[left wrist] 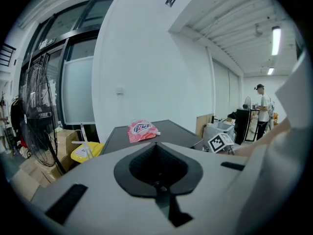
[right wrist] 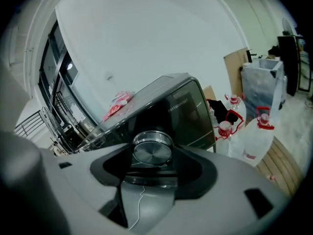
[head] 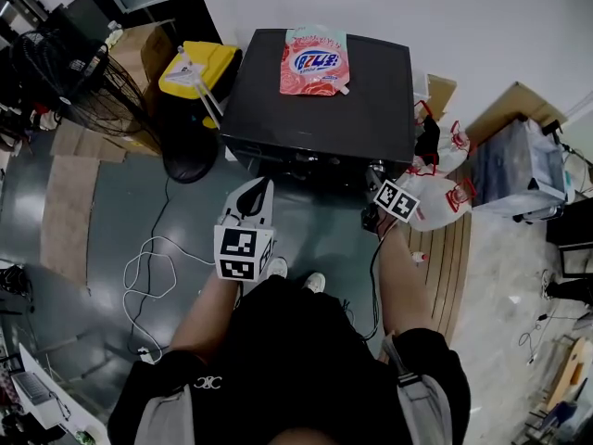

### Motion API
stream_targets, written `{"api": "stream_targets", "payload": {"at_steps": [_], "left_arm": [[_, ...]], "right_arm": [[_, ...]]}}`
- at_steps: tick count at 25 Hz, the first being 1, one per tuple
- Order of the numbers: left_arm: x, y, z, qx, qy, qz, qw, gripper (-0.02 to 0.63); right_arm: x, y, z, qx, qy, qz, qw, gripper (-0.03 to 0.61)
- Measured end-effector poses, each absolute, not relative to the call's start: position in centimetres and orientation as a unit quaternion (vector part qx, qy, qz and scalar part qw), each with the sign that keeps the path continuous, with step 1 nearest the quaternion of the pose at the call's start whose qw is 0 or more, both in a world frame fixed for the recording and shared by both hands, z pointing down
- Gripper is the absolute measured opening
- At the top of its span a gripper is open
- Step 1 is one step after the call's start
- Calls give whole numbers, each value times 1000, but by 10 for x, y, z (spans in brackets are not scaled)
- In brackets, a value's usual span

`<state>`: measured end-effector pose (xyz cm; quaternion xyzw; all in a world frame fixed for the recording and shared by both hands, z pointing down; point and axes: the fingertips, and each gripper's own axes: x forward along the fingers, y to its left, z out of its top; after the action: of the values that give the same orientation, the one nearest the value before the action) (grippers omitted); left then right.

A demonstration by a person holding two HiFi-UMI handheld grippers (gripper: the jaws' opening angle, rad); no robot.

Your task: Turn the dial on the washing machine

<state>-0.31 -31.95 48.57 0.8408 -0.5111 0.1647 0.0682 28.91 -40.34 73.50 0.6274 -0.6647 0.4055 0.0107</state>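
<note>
My right hand-held gripper [right wrist: 153,156] clamps the dial [right wrist: 152,150] on the washing machine [head: 315,109] for turning purchase; my left hand-held gripper [left wrist: 156,168] hangs back, jaws together, empty.

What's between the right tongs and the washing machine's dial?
Nothing. In the right gripper view, the right tongs sit right around the dial.

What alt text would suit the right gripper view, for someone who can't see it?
A silver dial on a black washing machine sits clamped between the jaws of the right tool. A pink pouch lies on the machine's top; white jugs stand beside it.
</note>
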Motion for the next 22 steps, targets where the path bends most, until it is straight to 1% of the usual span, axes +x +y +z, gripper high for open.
{"api": "stream_targets", "payload": {"at_steps": [7,10,12,14,19,20,22], "left_arm": [[11,-326,479,856,-490,149,63,-5],[22,-329,474,867,-474,141,60,-5],[29,-331,470,875,-463,133,58,-5],[36,-333,466,882,-451,126,56,-5],[53,-338,453,899,-422,107,48,-5],[56,-339,450,903,-416,103,46,-5],[62,-340,444,909,-404,97,42,-5]], "right_arm": [[288,-388,709,668,-653,357,7,253],[288,-377,673,676,-669,310,-2,252],[283,-369,638,679,-685,264,-7,235],[279,-360,600,687,-695,210,-8,199],[267,-335,502,719,-691,73,-10,23],[263,-328,482,722,-690,47,-11,2],[251,-314,448,724,-689,0,-13,0]]}}
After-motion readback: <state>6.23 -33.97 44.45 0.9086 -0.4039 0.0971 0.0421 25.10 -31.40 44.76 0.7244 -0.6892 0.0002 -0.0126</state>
